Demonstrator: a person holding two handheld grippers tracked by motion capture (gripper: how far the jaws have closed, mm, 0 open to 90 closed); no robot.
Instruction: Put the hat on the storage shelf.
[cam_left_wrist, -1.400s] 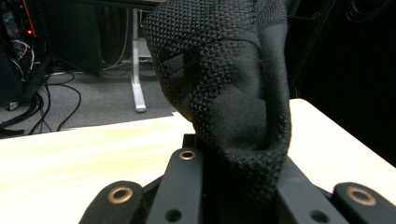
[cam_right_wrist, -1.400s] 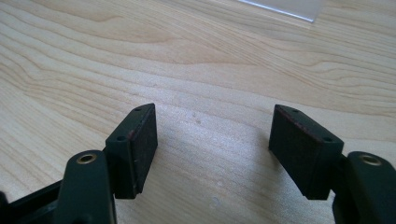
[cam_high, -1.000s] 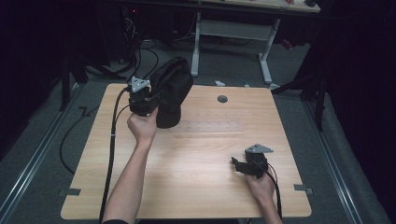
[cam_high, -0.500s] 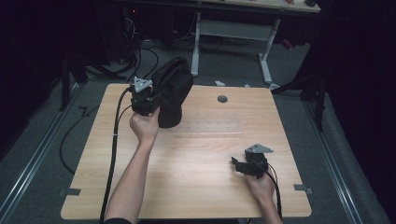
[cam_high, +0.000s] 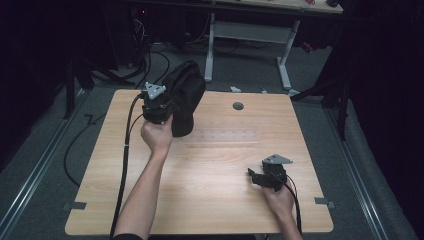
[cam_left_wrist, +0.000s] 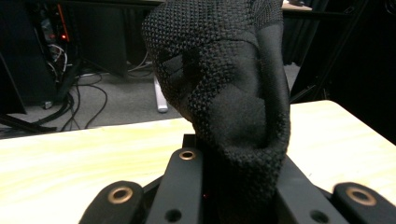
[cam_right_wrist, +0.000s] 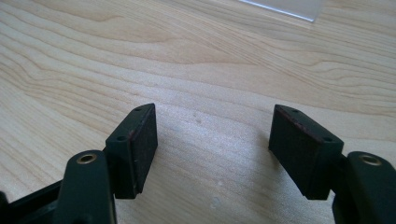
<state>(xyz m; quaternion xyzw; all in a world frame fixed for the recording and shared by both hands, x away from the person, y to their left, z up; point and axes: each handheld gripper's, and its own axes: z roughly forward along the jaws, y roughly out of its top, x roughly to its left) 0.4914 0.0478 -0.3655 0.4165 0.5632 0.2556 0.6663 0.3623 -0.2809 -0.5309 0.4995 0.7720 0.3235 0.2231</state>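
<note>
A black mesh fabric bag (cam_high: 186, 92) is lifted off the far left part of the wooden table (cam_high: 210, 165). My left gripper (cam_high: 170, 107) is shut on its lower fold, with the hand just beneath. In the left gripper view the bag (cam_left_wrist: 224, 84) bunches up between the jaws of my left gripper (cam_left_wrist: 233, 186) and hides the pads. Near the front right of the table my right gripper (cam_high: 255, 177) lies low, pointing left. Seen in the right gripper view, my right gripper (cam_right_wrist: 212, 135) stands open over bare wood with nothing between the pads.
A clear plastic strip (cam_high: 227, 136) lies flat at the table's middle, and its corner (cam_right_wrist: 285, 7) shows ahead of the right jaws. A round grey grommet (cam_high: 238, 106) sits near the far edge. Cables (cam_high: 125, 165) trail off the left side. A white desk frame (cam_high: 250, 30) stands beyond.
</note>
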